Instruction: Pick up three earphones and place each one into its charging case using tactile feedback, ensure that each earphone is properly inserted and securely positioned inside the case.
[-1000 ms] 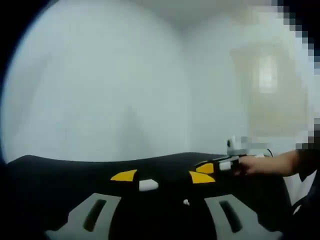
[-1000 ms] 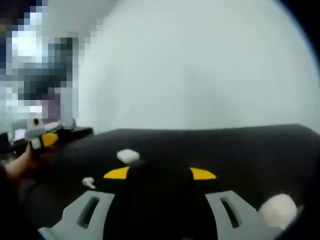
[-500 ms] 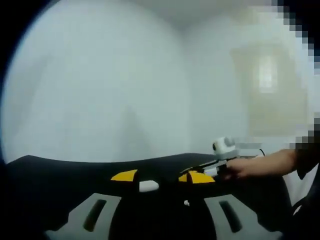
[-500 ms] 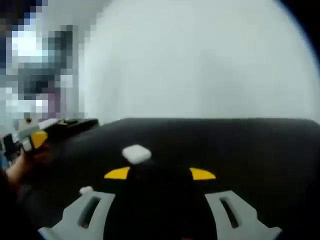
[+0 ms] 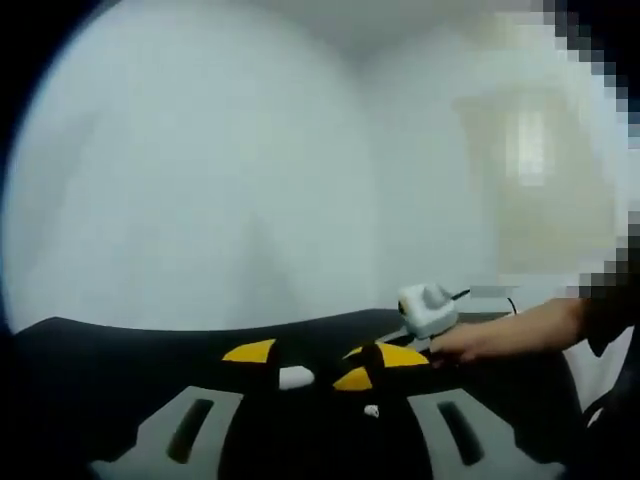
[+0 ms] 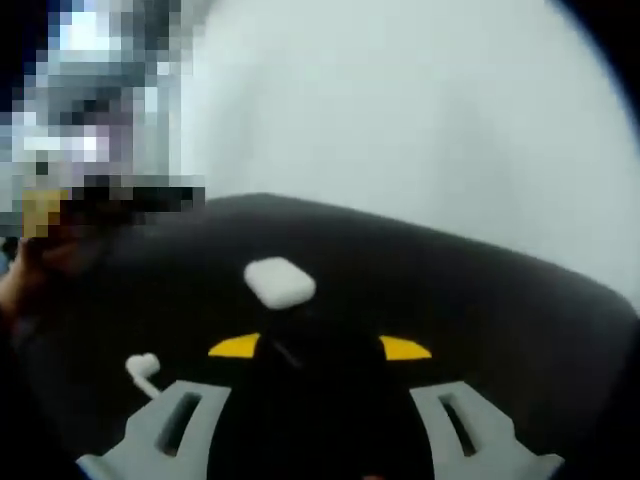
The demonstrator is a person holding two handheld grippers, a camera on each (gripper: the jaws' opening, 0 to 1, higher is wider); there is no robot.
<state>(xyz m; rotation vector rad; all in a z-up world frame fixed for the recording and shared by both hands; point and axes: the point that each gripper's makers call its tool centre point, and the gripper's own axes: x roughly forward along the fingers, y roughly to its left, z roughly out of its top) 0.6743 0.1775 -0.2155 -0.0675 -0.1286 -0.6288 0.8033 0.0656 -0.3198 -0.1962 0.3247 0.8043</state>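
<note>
Right tongs [image 6: 320, 348] spread wide, gripping nothing, low over black desk [image 6: 480, 310]. Left tongs [image 5: 325, 352] likewise parted and empty. White closed case [image 6: 279, 282] just ahead of right tips; small white earphone [image 6: 143, 369] left, on the desk.

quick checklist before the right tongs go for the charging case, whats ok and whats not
1. Charging case ahead of the right tongs, between the jaw lines: ok.
2. Right tongs open and holding nothing: ok.
3. Case lid open for insertion: cannot tell, too blurred.
4. Loose earphone in sight on the black mat, apart from the case: ok.
5. Left tongs open and clear of the case: ok.
6. Other earphones located: not ok, just one small white piece shows in the left gripper view.
</note>
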